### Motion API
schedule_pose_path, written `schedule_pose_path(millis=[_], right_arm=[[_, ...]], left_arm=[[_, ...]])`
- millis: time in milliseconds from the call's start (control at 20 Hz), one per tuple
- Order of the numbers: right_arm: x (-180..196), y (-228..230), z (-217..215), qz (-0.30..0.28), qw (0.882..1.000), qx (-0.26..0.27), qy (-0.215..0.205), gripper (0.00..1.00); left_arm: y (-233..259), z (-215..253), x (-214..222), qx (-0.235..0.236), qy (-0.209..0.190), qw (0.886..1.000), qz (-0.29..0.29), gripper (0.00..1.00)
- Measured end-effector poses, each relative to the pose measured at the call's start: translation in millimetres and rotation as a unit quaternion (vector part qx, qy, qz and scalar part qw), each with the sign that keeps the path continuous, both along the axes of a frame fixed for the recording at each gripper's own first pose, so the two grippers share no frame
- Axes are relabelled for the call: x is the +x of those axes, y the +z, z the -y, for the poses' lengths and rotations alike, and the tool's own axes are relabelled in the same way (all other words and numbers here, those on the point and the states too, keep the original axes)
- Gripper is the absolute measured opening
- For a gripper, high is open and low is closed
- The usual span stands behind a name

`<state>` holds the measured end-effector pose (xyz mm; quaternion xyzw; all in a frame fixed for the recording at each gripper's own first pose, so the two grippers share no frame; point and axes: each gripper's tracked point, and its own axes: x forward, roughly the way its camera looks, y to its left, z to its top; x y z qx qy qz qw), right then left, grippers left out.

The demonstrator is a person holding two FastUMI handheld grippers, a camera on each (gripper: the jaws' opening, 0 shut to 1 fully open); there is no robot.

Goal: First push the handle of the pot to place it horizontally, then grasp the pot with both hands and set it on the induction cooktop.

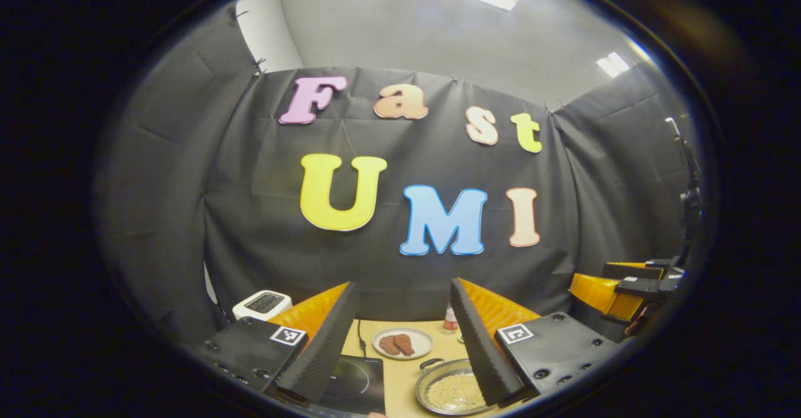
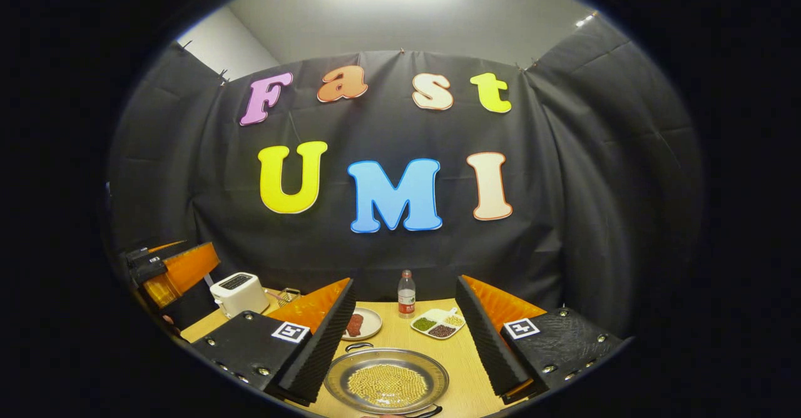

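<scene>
Two claws hang above a light wooden desk, each with its fingers spread wide apart and nothing between them. In the right gripper view, the right claw frames the pot, a shallow round metal pan holding a layer of small pale beans, at the bottom centre of the frame; one dark handle curves off its far rim and another shows at its near edge at the very bottom. Beyond it, a small plate with brown food sits partly behind the claw's finger on the left, a bottle with a red label stands at the back centre, and a white divided dish of beans lies to the right of the plate. A white toaster stands at middle left, with a small wire basket just right of it, and the left claw's orange and black body shows at the far left edge. In the left gripper view, the left claw looks down on the black induction cooktop at lower centre left, with the pot to its right, apart from it and partly hidden by the finger on the right. The right claw shows at the right edge of that frame.
</scene>
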<state>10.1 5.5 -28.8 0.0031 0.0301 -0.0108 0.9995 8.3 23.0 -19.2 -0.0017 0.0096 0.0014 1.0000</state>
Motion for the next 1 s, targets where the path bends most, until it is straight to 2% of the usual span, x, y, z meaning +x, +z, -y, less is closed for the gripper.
schedule_pose_path(millis=[300, 400, 500, 600, 700, 750, 800, 850, 900, 950, 1000], right_arm=[[-5, -58, -2, -0.069, 0.997, -0.001, 0.019, 0.98], [-8, -81, -4, -0.097, 0.995, -0.007, 0.03, 0.96], [-12, -106, -7, -0.127, 0.991, -0.008, 0.041, 0.9], [-16, -130, -8, -0.16, 0.986, -0.006, 0.046, 0.78], [-20, -157, -5, -0.194, 0.98, -0.006, 0.041, 0.6], [-23, -163, -6, -0.207, 0.977, -0.004, 0.04, 0.46], [-22, -176, -9, -0.222, 0.974, -0.003, 0.045, 0.38], [-25, -184, -16, -0.237, 0.969, -0.004, 0.063, 0.26], [-28, -199, -14, -0.256, 0.965, -0.013, 0.06, 0.26], [-28, -213, -15, -0.275, 0.959, -0.01, 0.067, 0.02], [-35, -223, -18, -0.296, 0.952, 0.001, 0.077, 0.05]], left_arm=[[-9, -1, 2, 0.009, 0.001, 1.0, -0.009, 0.94], [-17, -2, 1, 0.011, 0.003, 1.0, -0.017, 0.94], [-27, -3, 4, 0.017, 0.007, 0.999, -0.026, 0.95], [-35, 0, 6, 0.02, 0.008, 0.999, -0.035, 0.94], [-46, 1, 9, 0.023, 0.008, 0.999, -0.048, 0.96], [-49, 3, 10, 0.025, 0.006, 0.998, -0.053, 0.95], [-55, 4, 10, 0.027, 0.006, 0.998, -0.058, 0.95], [-57, 6, 12, 0.028, 0.006, 0.998, -0.061, 0.94], [-60, 6, 12, 0.028, 0.006, 0.998, -0.064, 0.95], [-61, 8, 13, 0.027, 0.007, 0.997, -0.066, 0.95], [-61, 9, 15, 0.026, 0.007, 0.997, -0.067, 0.95]])
